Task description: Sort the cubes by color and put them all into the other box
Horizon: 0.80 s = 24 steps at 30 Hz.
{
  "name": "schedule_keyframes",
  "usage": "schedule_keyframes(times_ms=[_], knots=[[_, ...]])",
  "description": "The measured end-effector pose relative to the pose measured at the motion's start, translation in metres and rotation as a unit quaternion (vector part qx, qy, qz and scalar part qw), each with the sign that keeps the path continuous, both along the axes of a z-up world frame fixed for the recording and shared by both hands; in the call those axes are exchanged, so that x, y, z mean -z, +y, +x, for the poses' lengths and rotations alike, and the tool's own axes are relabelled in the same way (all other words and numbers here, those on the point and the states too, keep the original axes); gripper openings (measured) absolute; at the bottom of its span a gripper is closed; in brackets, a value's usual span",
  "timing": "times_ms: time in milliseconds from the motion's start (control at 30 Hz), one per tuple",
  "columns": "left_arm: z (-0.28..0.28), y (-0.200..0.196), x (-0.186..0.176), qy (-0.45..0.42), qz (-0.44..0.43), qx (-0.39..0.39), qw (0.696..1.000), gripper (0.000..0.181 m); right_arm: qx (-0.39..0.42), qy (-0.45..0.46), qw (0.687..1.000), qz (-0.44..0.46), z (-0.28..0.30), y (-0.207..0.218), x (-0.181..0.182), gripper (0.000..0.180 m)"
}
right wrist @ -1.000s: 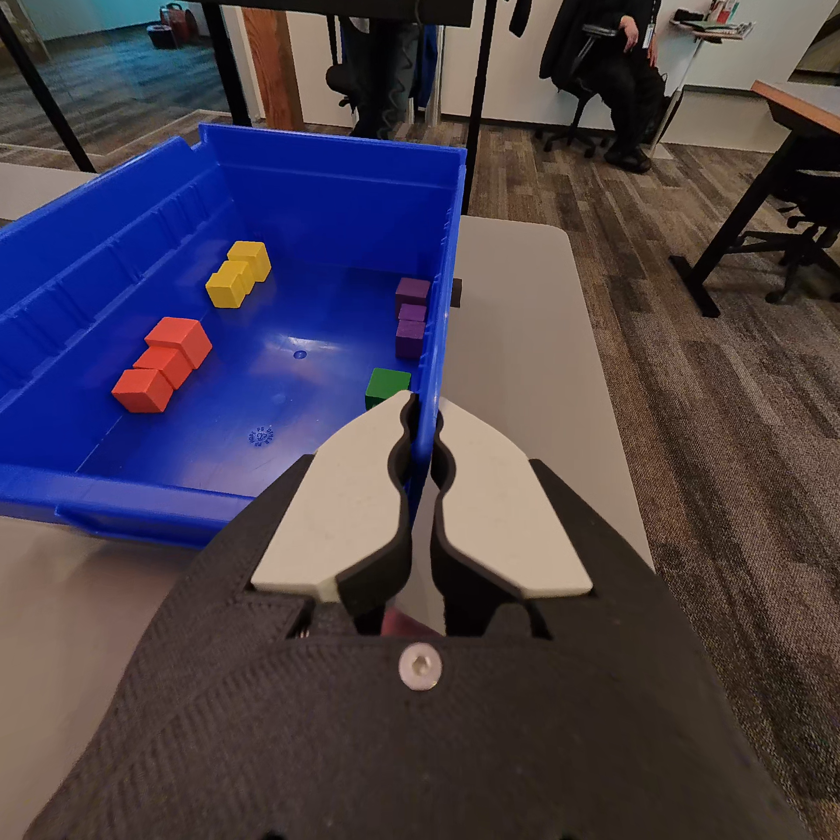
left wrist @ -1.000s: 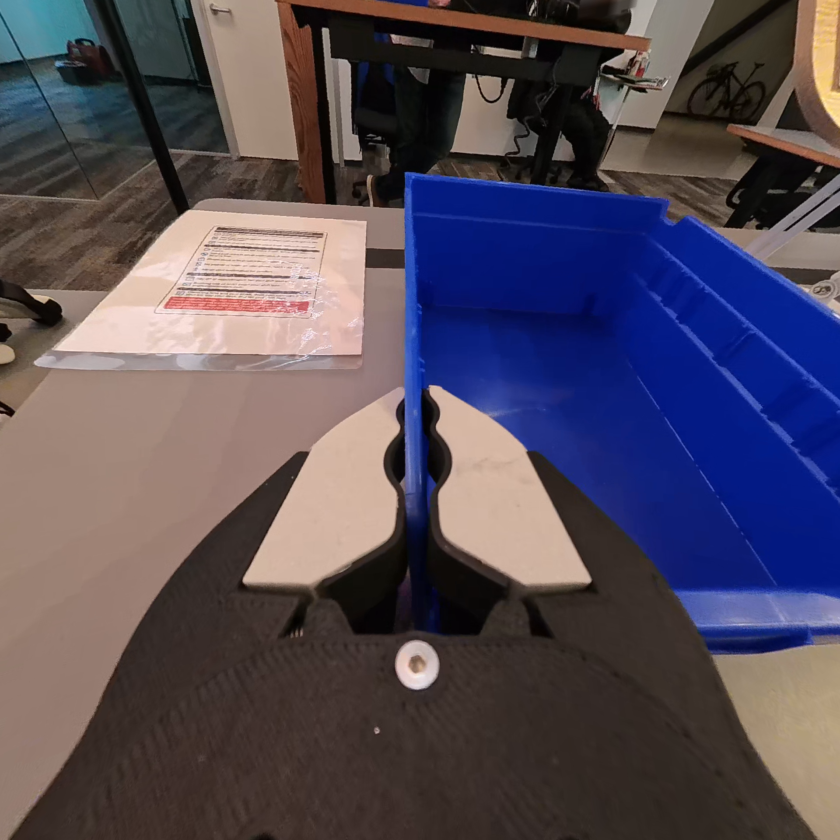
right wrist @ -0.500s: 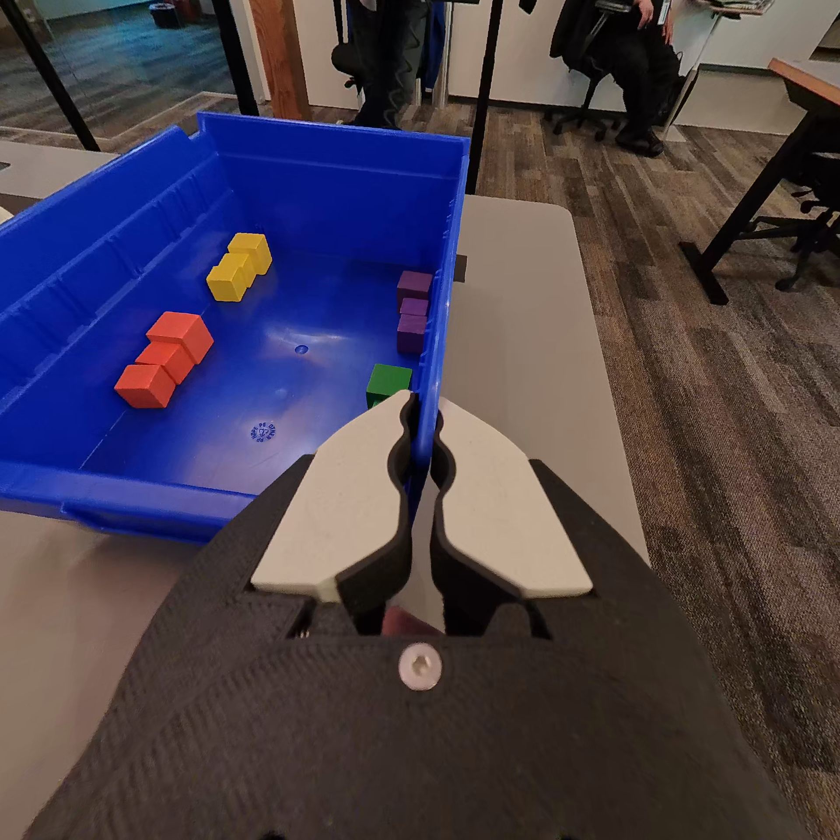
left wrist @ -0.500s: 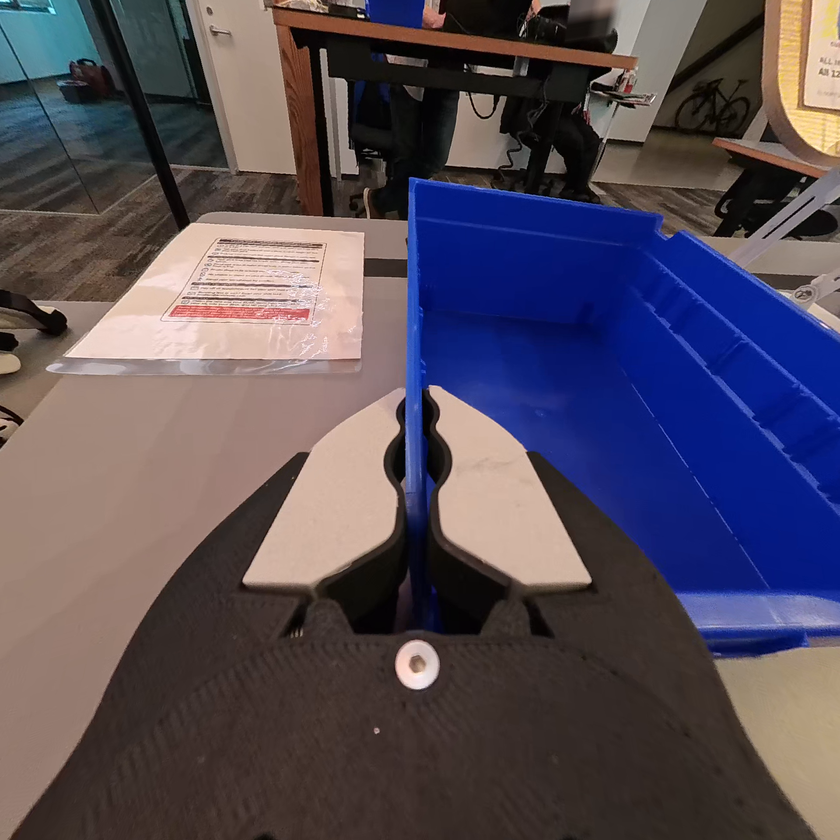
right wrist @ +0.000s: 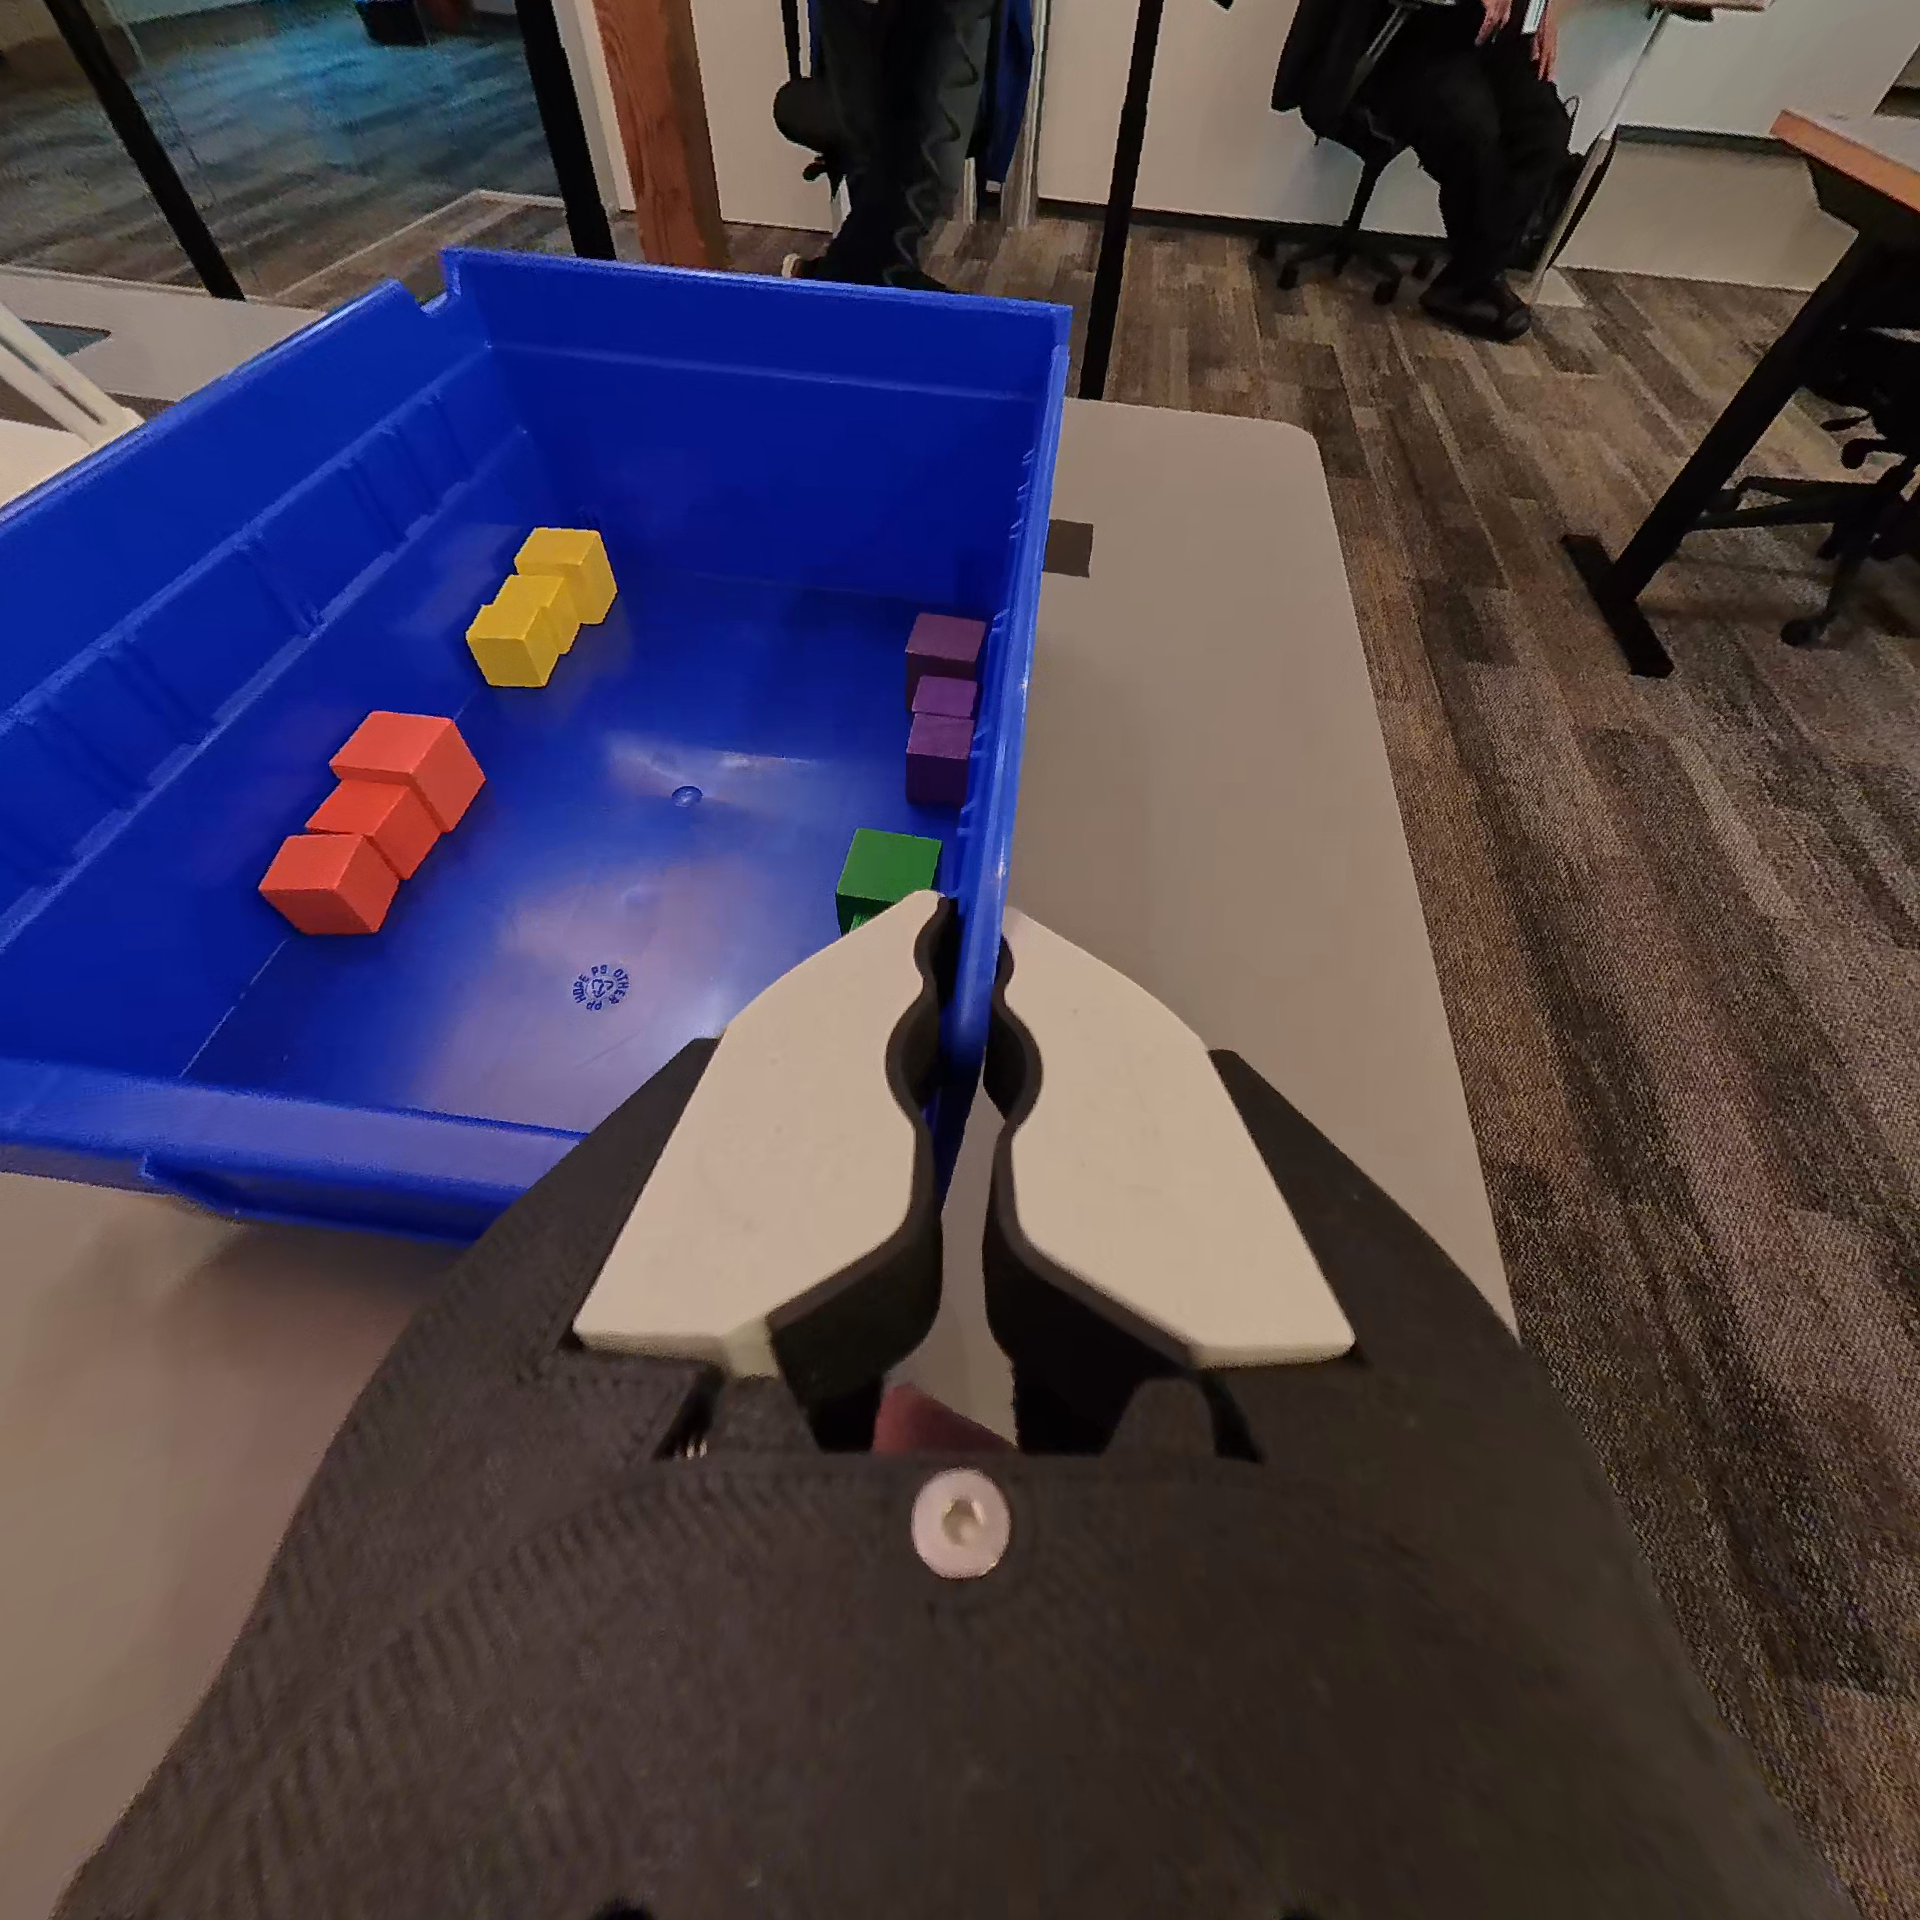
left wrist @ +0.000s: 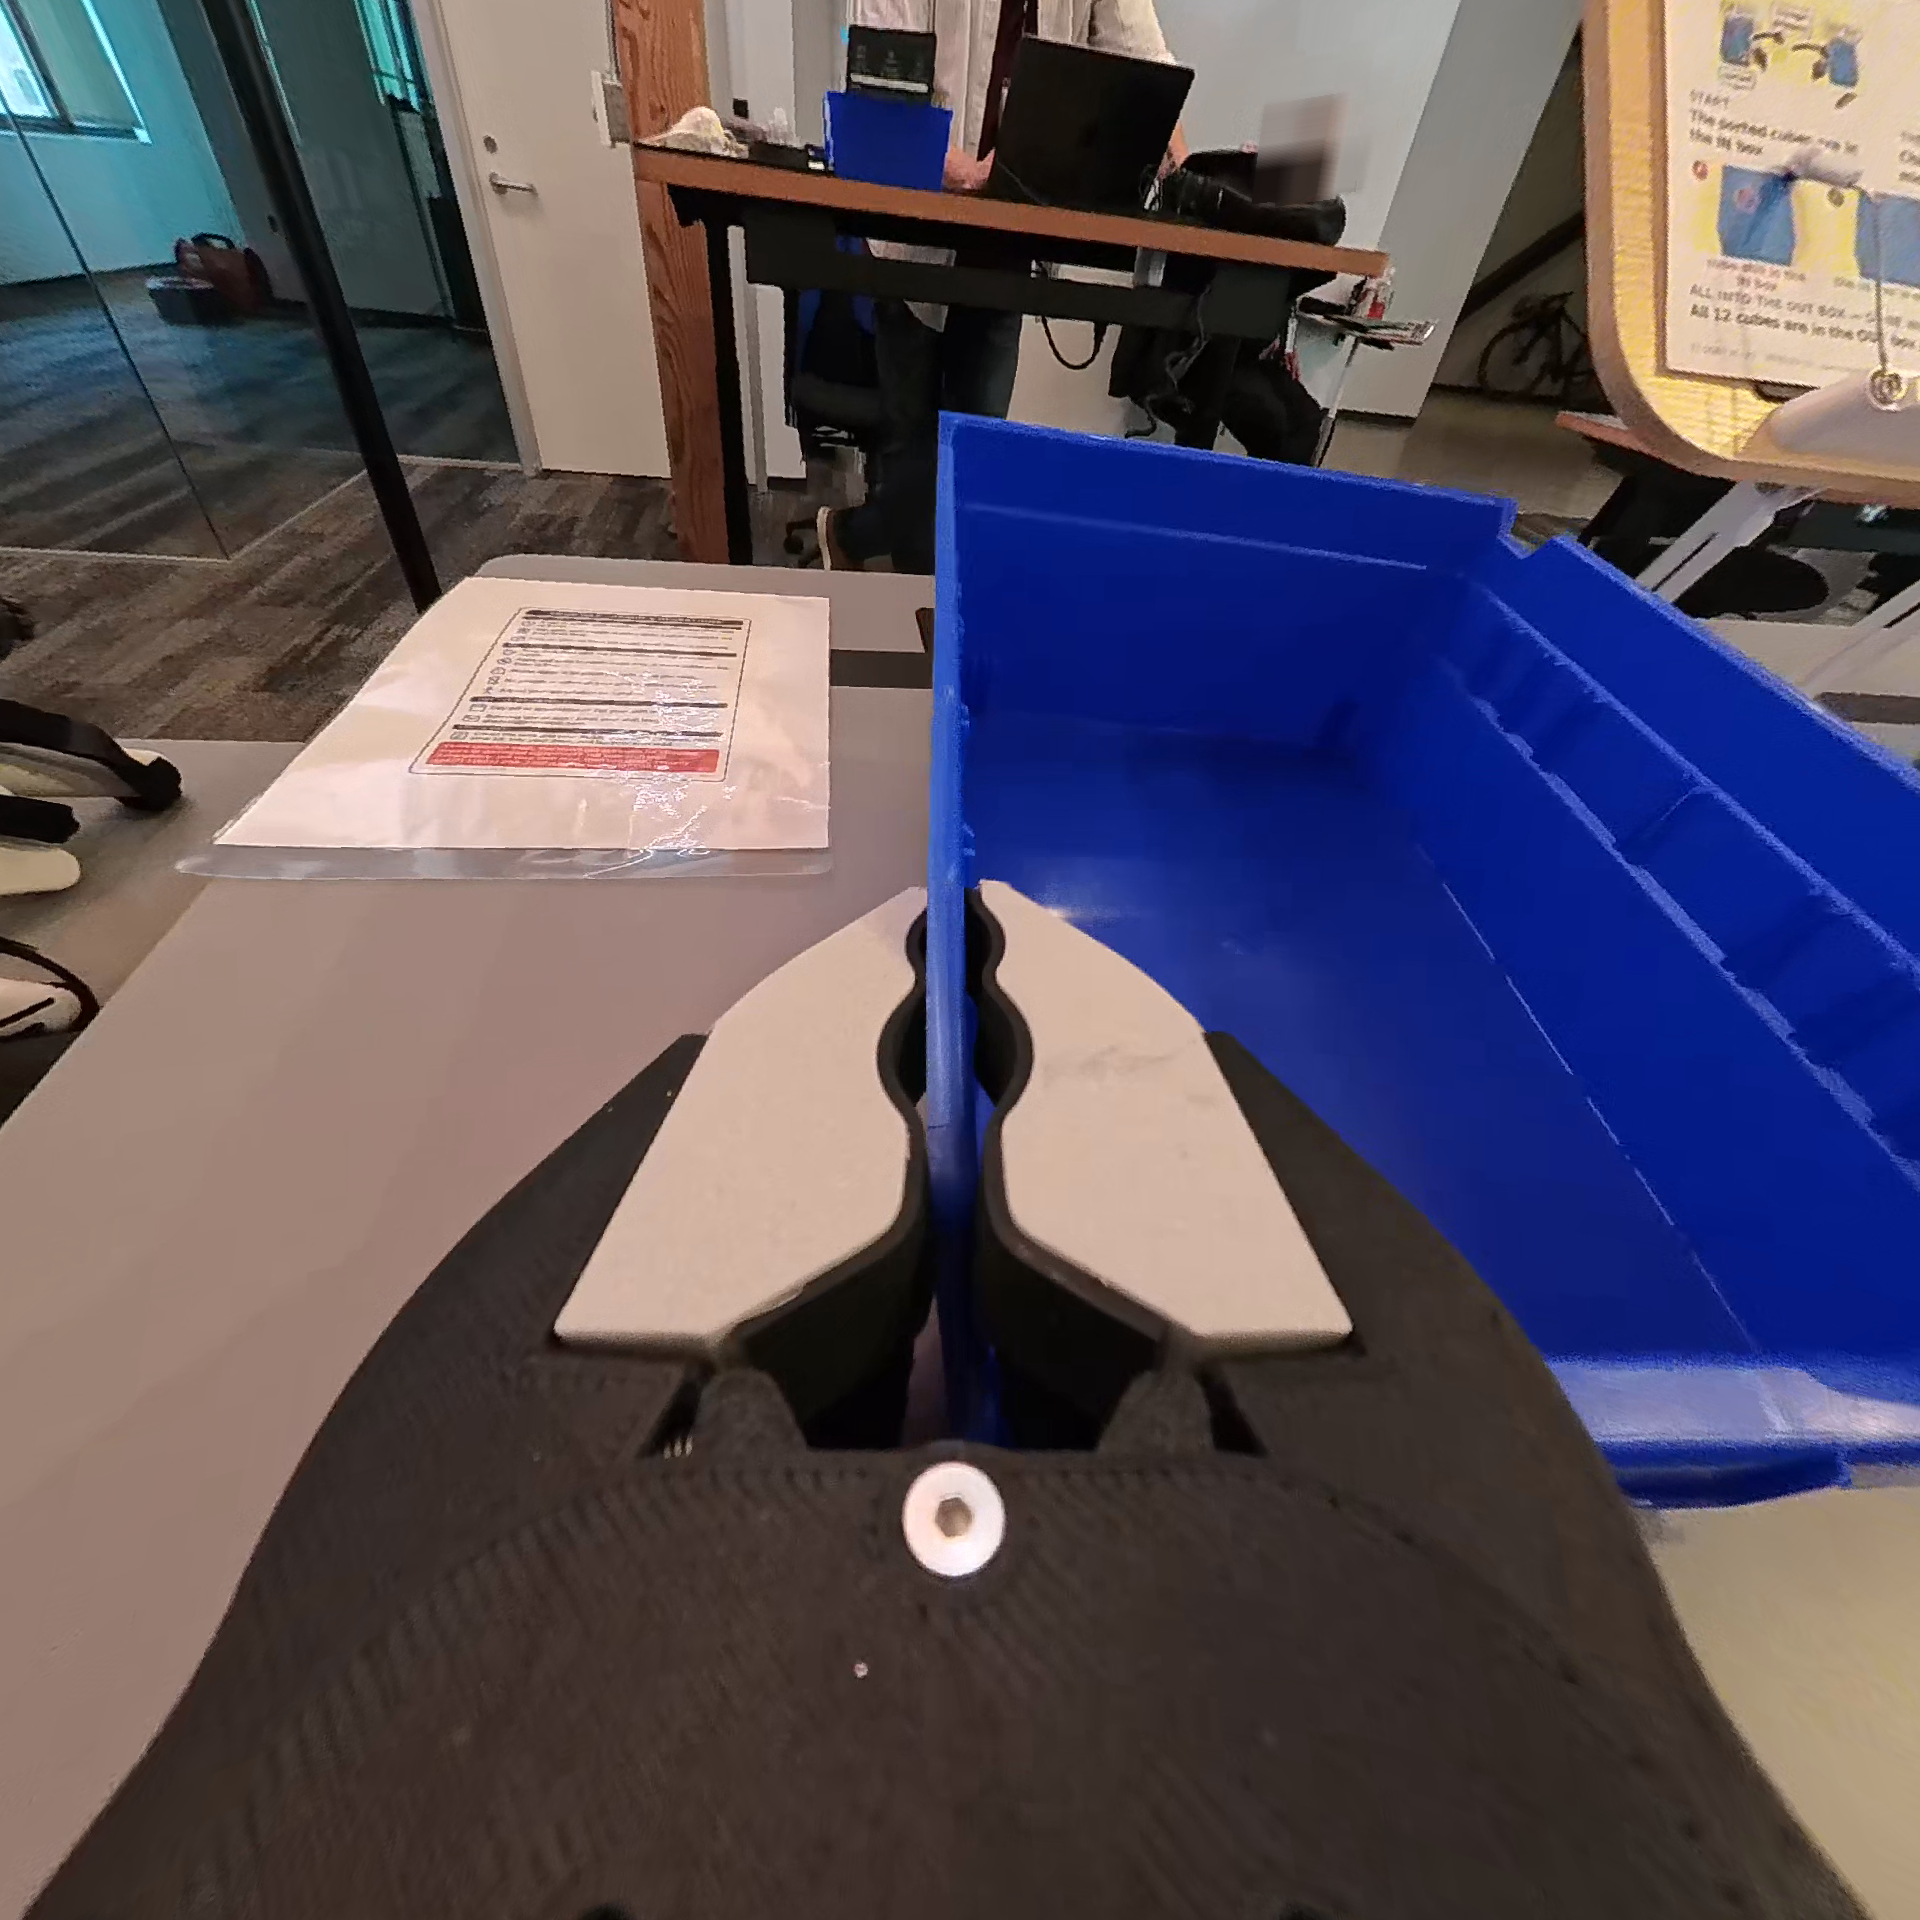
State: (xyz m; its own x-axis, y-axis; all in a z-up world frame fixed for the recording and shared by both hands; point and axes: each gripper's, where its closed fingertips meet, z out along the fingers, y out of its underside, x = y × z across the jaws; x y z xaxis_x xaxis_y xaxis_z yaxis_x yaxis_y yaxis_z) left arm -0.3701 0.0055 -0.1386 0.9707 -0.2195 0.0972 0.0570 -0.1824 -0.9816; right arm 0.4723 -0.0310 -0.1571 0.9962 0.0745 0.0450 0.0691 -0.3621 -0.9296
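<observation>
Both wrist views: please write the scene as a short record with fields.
left gripper: shut on side wall of empty blue box
right gripper: shut on side wall of blue box with cubes
red cubes: three, in a row
yellow cubes: in a row
purple cubes: three, along right wall
green cube: partly behind fingers
laminated sheet: on grey table

blue box [right wrist: 727, 416]: 1 | red cubes [right wrist: 374, 821]: 3 | yellow cubes [right wrist: 540, 613]: 2 | purple cubes [right wrist: 943, 717]: 3 | green cube [right wrist: 888, 868]: 1
</observation>
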Motion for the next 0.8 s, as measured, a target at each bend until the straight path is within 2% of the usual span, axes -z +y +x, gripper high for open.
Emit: schedule_keyframes(times_ms=[800], knots=[[-0.007, -0.076, -0.002, -0.005, 0.006, -0.001, 1.0, 0.002, -0.03, -0.002, 1.0, 0.004, -0.044, -0.096, 0.0, 0.003]])
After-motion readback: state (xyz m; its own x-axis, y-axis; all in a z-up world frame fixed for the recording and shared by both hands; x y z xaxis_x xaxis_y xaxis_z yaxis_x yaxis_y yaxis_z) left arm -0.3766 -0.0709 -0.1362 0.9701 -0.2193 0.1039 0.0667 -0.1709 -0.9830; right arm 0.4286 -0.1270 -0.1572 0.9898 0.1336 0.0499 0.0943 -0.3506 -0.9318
